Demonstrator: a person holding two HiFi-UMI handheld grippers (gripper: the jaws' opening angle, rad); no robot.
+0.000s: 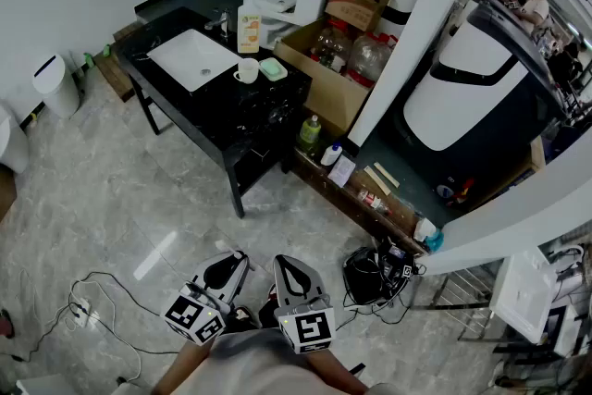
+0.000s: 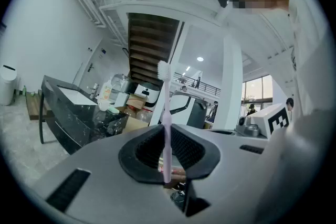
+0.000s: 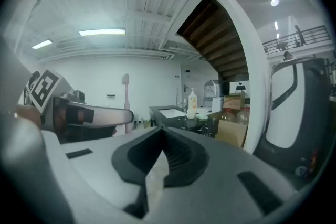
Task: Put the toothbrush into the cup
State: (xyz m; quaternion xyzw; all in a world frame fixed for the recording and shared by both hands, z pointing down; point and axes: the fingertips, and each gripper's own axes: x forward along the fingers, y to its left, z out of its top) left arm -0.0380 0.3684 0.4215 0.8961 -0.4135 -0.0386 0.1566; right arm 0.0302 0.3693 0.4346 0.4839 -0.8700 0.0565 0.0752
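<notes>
The step looked like a carry to the white cup [image 1: 248,70] on the dark surface [image 1: 268,111], well ahead. The left hand-held gripper [image 2: 167,132], clamped on the toothbrush [image 2: 165,94], would best travel level, brush upright. The right hand-held gripper [image 3: 159,136] was closed and empty. The toothbrush was slim and pale pink, with white bristles uppermost.

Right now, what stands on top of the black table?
On the black table sit a white basin, a white cup, a pale green dish and a pump bottle. The cup's inside is too small to tell.
</notes>
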